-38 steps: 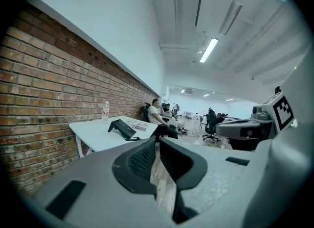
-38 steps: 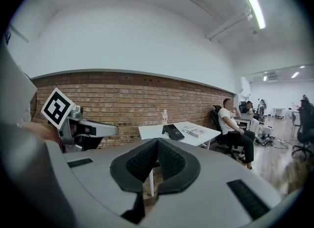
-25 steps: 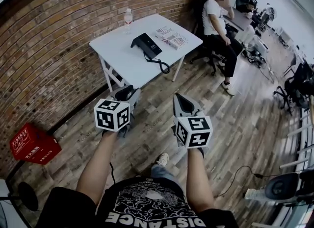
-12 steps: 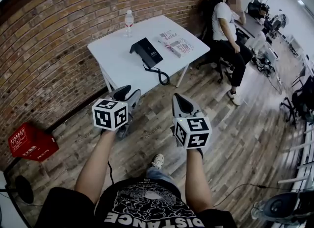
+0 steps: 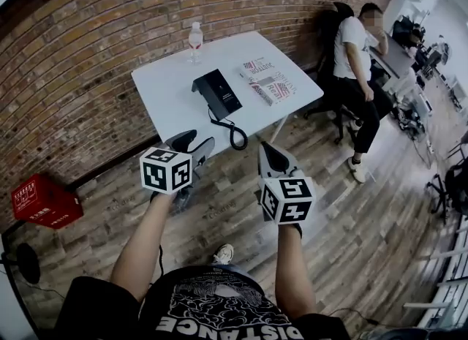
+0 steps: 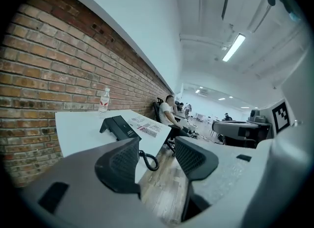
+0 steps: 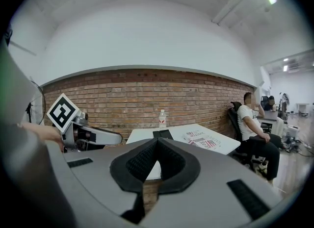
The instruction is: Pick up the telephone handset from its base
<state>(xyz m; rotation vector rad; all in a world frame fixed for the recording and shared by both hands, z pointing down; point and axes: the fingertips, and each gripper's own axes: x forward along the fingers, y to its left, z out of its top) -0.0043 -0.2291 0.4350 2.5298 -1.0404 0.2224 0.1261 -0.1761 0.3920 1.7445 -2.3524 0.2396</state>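
Note:
The black telephone (image 5: 216, 93) lies on the white table (image 5: 168, 82), its handset resting along the base and its coiled cord (image 5: 235, 137) hanging over the near edge. Both grippers hover over the wooden floor, short of the table and apart from the phone. My left gripper (image 5: 194, 146) is opening its jaws with nothing between them; in the left gripper view the left gripper (image 6: 157, 148) frames the telephone (image 6: 117, 126) ahead. My right gripper (image 5: 269, 154) is shut and empty, and in its own view the right gripper (image 7: 157, 142) points at the telephone (image 7: 163, 134).
A water bottle (image 5: 194, 39) stands at the table's far edge by the brick wall. Magazines (image 5: 269, 82) lie right of the phone. A person (image 5: 358, 61) sits on a chair at right. A red crate (image 5: 42, 201) sits on the floor at left.
Both grippers have moved toward the table, which now appears nearer and larger. The left gripper's jaws have spread wider. The right gripper stays shut.

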